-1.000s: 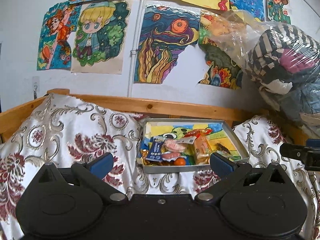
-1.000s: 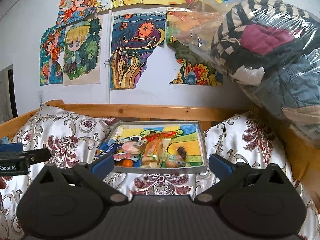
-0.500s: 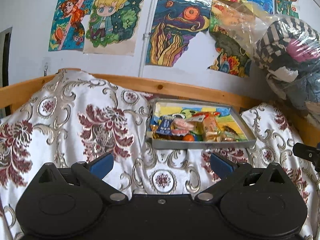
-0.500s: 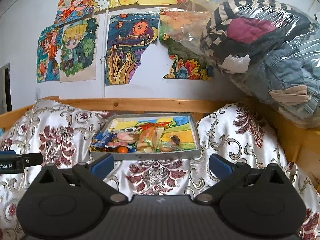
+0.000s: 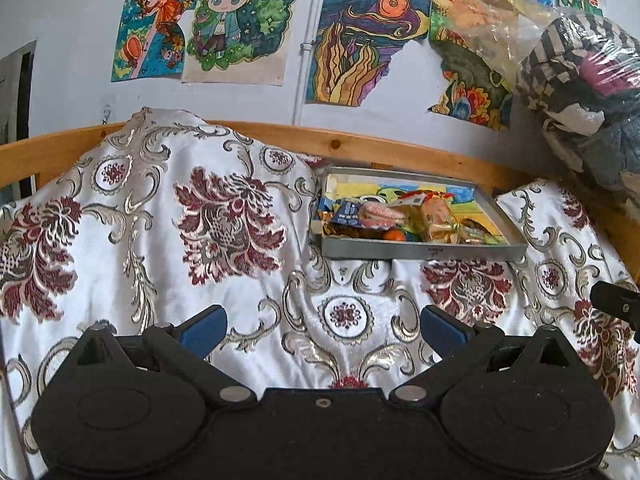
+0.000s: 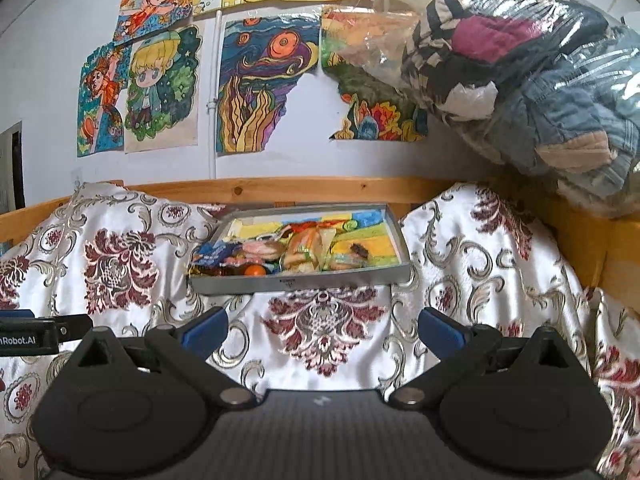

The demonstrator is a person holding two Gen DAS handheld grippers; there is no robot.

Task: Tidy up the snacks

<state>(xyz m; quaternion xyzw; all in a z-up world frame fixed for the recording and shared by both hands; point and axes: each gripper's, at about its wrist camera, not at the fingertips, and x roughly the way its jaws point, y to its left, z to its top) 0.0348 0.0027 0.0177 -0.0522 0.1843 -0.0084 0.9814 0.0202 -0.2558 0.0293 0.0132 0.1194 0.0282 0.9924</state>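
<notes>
Floral bedspread bears snack tray; both tongs gape empty.

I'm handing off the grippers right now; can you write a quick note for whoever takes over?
Left gripper: open, empty, above the patterned cloth.
Right gripper: open, empty, facing the tray.
Snacks sit piled in the grey tray on the cloth, crowded toward its left and front; the right part shows bare lining.
Done: nothing visibly sorted.
Left: the whole sorting job.

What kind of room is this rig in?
Probably a child's bedroom: a wooden bed rail, a patterned cover draped below it, hand-coloured drawings on the wall, and a bag of clothes stacked alongside.
</notes>
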